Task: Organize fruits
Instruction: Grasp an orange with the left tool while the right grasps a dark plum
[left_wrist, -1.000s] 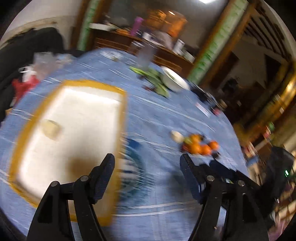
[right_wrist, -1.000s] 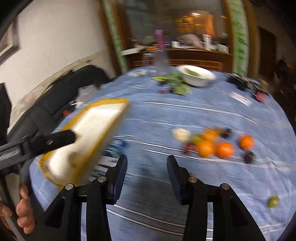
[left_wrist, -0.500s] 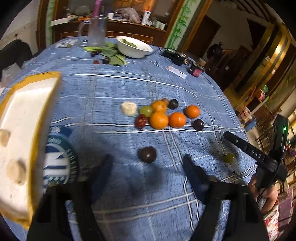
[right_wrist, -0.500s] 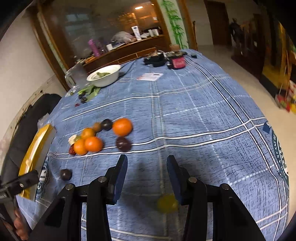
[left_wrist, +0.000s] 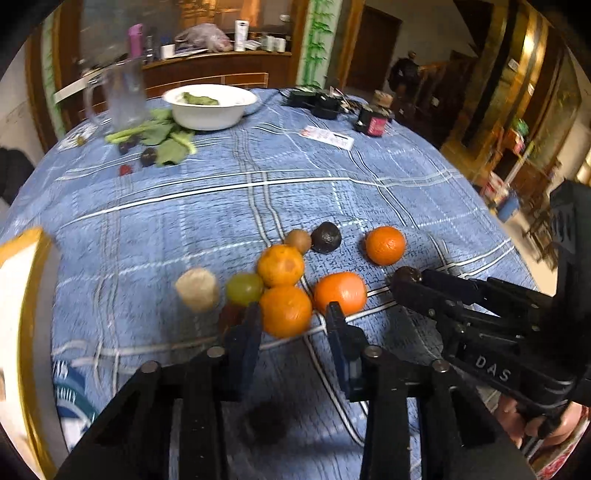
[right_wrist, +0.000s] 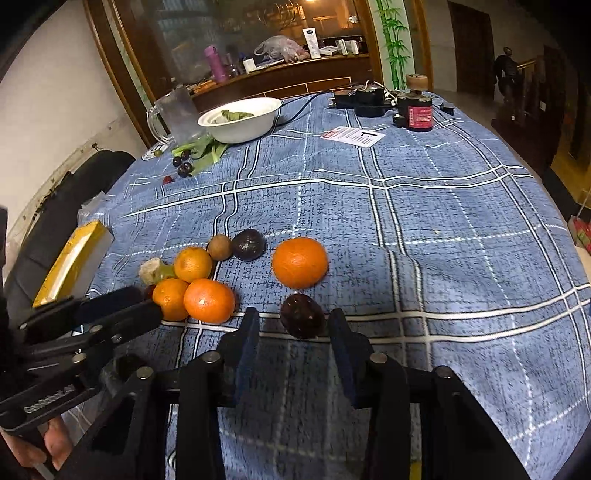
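Observation:
Several fruits lie in a cluster on the blue checked tablecloth (right_wrist: 424, 229). My left gripper (left_wrist: 291, 321) points down at the cluster. Its jaws are closing around the nearest orange (left_wrist: 286, 312), and the pads do not grip it. My right gripper (right_wrist: 293, 325) has a dark round fruit (right_wrist: 302, 320) between its closing jaws, with a small gap on the left side. Other oranges (right_wrist: 300, 262) (left_wrist: 340, 291), a kiwi (right_wrist: 219, 247), an avocado (right_wrist: 249, 244), a green fruit (left_wrist: 244, 288) and a pale chunk (left_wrist: 197, 288) lie close by. The yellow-rimmed white tray (right_wrist: 70, 262) sits at the left.
At the table's far side stand a white bowl (right_wrist: 240, 118), a glass mug (right_wrist: 177, 114), green leaves (left_wrist: 162, 138) with small dark fruits, a card (right_wrist: 352, 136), black devices and a red jar (right_wrist: 417, 110). A blurred dark fruit (left_wrist: 264, 421) lies under my left gripper.
Both grippers swung away from the tray and came down over the fruit cluster. Both pairs of jaws narrowed, the left around an orange, the right around a dark fruit.

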